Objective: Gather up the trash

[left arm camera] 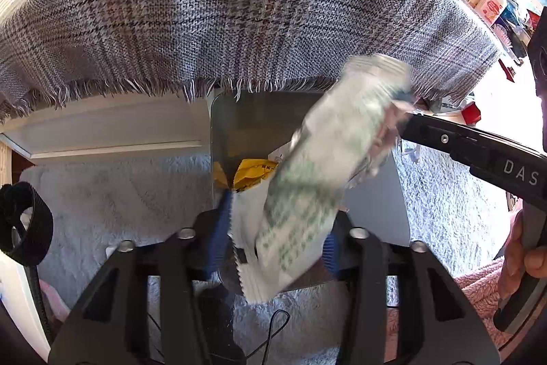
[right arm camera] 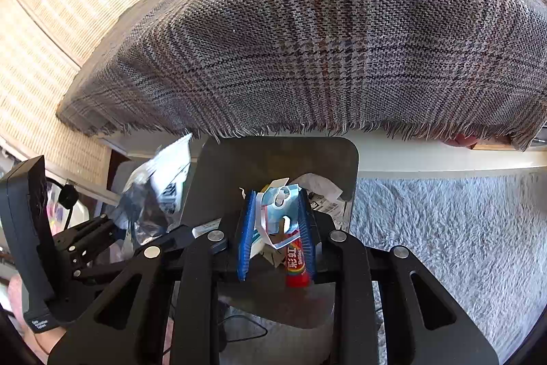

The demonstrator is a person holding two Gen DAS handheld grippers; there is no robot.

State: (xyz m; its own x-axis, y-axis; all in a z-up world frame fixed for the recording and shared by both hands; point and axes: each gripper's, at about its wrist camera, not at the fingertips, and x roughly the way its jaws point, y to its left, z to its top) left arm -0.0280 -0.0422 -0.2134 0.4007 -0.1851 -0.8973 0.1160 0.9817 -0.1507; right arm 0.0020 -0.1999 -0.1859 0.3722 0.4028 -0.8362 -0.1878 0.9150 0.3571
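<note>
Left gripper (left arm camera: 273, 248) jaws parted around white wrapper (left arm camera: 307, 194), right gripper (right arm camera: 277, 228) jaws pinching wrappers (right arm camera: 278, 218)

White-green wrapper (left arm camera: 307, 194) blurred between left claw (left arm camera: 273, 248) pads — over bin (left arm camera: 236, 125).

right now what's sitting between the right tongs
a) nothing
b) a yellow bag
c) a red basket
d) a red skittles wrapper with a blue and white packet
d: the right tongs are closed on a red wrapper and a blue and white packet, held over the bin.
</note>
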